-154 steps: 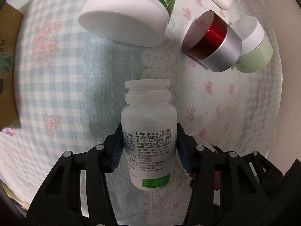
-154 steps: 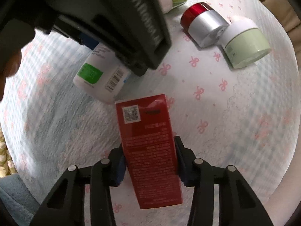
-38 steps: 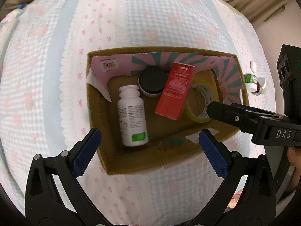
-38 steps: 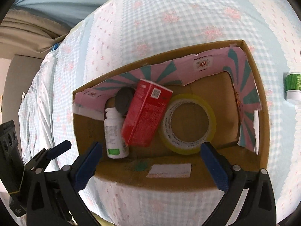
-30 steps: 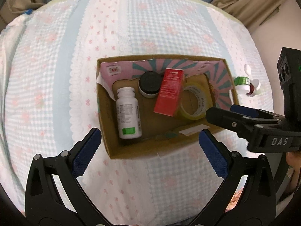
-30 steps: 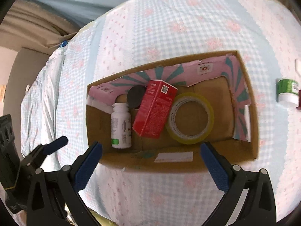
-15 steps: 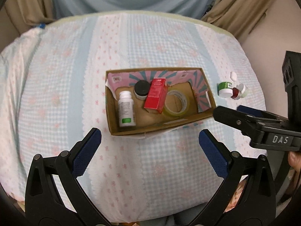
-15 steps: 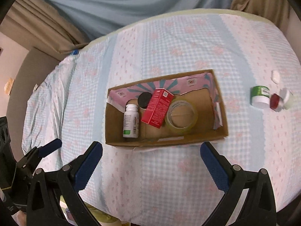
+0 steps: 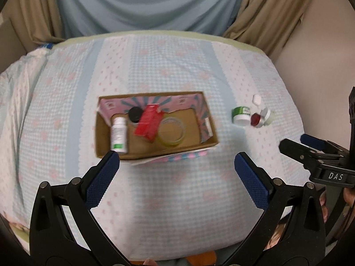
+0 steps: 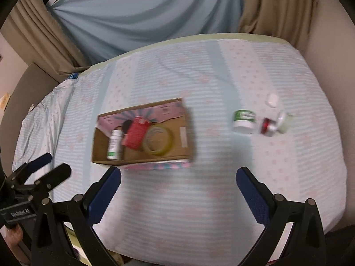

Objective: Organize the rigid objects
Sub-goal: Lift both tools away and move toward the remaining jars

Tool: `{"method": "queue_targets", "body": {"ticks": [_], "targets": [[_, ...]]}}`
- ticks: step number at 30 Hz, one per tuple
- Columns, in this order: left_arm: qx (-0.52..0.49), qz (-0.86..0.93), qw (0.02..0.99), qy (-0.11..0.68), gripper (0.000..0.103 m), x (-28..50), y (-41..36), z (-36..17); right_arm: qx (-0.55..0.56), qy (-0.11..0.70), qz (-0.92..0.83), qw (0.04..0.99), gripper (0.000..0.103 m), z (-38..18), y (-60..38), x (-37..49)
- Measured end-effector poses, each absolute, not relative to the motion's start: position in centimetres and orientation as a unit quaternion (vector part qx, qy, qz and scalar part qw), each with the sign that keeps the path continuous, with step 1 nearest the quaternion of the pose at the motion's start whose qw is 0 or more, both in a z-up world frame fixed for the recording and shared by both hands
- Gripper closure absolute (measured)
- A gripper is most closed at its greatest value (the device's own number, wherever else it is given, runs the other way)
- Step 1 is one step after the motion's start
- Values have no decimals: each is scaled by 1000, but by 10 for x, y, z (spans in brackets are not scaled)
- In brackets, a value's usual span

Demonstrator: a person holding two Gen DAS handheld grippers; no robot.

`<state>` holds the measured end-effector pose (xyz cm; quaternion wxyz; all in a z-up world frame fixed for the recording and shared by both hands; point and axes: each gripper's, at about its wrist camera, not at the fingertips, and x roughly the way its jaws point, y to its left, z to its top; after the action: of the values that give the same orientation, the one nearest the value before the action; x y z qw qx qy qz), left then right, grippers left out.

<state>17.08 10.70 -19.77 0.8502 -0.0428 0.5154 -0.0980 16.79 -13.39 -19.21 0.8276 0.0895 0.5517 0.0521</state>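
Both tongs you hold stand wide apart and carry nothing: left tongs [image 9: 177,163] w/ blue pads spread over the near part of the bed, right tongs [image 10: 178,179] the same. Your right tongs also show at the right edge of the left wrist view, your left ones at the lower left of the right wrist view.

Below you lies the bed w/ its pale blue-and-white checked cover w/ pink bows [image 9: 173,71]. On it, left of centre, sits an open brown cardboard box w/ pink and teal lining [image 9: 101,141]. Inside the box: a white plastic pill bottle w/ green label [image 9: 119,135] lying at the left, a round black-lidded jar [image 9: 135,114] at the back, a red rectangular carton [image 9: 148,123] tilted, leaning partly on a yellowish roll of clear tape [image 9: 170,133] lying flat.

Well apart to the right, on the cover, a small cluster: a green-and-white tub [image 10: 243,120], a red-and-silver jar [image 10: 268,128] on its side touching a pale green jar w/ white lid [image 10: 284,123], plus a small white oval item [image 10: 272,100] just behind them. Views are a bit blurred.
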Motion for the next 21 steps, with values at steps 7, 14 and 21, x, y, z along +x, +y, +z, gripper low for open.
{"method": "queue_targets", "body": {"ticks": [7, 14, 21], "targets": [[-79, -83, 849, 516, 0, 174, 8, -207, 34, 541, 72, 837, 0, -191, -236, 164], [-116, -78, 832, 537, 0, 195, -80, -232, 24, 554, 72, 829, 0, -205, -331, 189], [-99, -83, 813, 567, 0, 235, -135, -265, 64, 586, 63, 805, 0, -240, -389, 222]]}}
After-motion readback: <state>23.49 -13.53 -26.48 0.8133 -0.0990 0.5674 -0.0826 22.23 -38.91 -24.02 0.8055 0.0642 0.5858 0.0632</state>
